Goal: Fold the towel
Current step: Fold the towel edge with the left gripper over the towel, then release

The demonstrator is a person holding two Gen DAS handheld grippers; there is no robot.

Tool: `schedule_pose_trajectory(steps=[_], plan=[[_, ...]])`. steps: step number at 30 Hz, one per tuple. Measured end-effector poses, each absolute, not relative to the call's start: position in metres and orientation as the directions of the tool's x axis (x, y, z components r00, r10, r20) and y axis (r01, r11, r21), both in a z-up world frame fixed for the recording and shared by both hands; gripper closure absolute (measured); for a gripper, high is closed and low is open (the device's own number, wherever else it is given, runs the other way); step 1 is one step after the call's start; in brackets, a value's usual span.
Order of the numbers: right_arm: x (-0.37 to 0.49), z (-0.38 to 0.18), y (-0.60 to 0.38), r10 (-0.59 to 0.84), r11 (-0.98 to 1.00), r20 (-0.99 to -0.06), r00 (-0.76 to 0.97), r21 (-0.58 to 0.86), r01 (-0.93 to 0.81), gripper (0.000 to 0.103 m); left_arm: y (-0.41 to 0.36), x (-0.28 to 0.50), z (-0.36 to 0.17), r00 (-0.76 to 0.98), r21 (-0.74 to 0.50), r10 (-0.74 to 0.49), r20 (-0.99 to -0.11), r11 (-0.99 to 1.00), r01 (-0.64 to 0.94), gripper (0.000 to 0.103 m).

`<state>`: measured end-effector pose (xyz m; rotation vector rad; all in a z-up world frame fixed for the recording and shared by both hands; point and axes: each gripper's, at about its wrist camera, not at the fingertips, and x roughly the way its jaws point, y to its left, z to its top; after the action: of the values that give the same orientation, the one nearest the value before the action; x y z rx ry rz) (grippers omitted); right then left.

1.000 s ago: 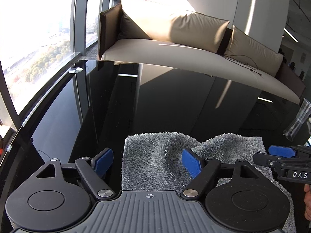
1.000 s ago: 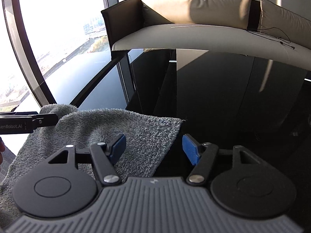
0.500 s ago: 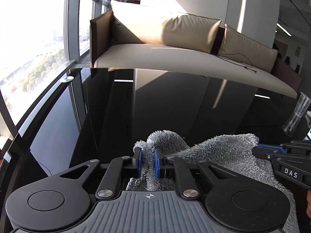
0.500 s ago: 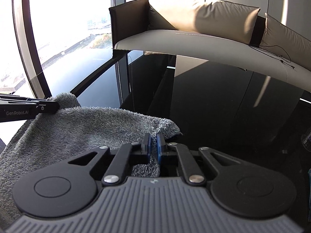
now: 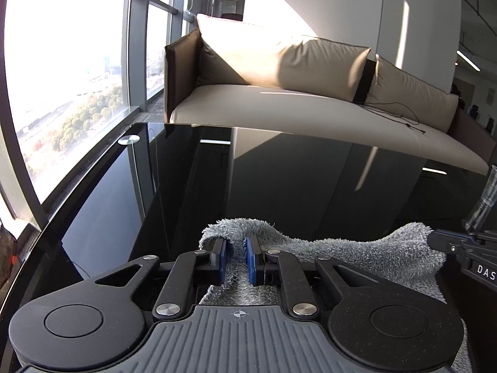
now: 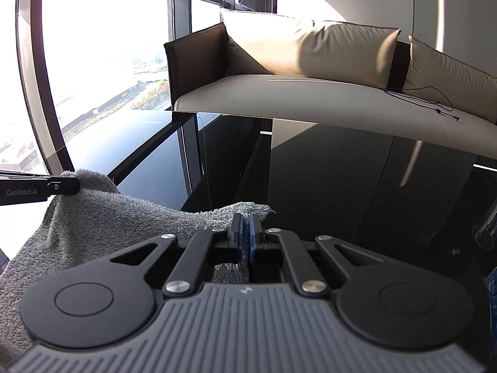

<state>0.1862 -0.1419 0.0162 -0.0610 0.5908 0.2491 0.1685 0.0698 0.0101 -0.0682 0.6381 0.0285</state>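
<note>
Left wrist view: the left hand-held gripper [image 5: 236,259] has its blue pads clamped on a bunched far-left corner of the grey towel [image 5: 357,256], though the jaws are easing open a little with the pile between them. The towel hangs in a sag toward the right hand-held gripper [image 5: 435,242], which pinches the other far corner at the right edge. This looks like the start of the 1st fold: both far corners gripped and raised off the black glass table [image 5: 279,180]. Next, I judge, both corners must travel together and level, so the edge stays straight.

Right wrist view: the right hand-held gripper [image 6: 245,233] is pressed together on the towel's [image 6: 102,217] corner; the left hand-held gripper [image 6: 73,185] holds its corner at the far left. The table [image 6: 357,192] beyond is bare and wide, giving free room ahead. A clear glass tumbler [image 6: 486,233] stands near the right edge, and the sofa [image 6: 310,99] lies past the far edge.
</note>
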Motion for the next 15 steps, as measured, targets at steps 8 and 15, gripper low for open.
schedule_pose_trajectory(steps=[8,15], plan=[[0.196,0.008,-0.143,0.198,0.972,-0.568,0.799,0.006,-0.236,0.099,0.076,0.172,0.005,0.788,-0.061,0.0,-0.616,0.997,-0.047,0.081],[0.212,0.004,-0.147,0.178,0.975,-0.569,0.803,-0.008,-0.223,0.099,0.082,0.174,0.003,0.78,-0.066,-0.005,-0.625,0.997,-0.047,0.069]])
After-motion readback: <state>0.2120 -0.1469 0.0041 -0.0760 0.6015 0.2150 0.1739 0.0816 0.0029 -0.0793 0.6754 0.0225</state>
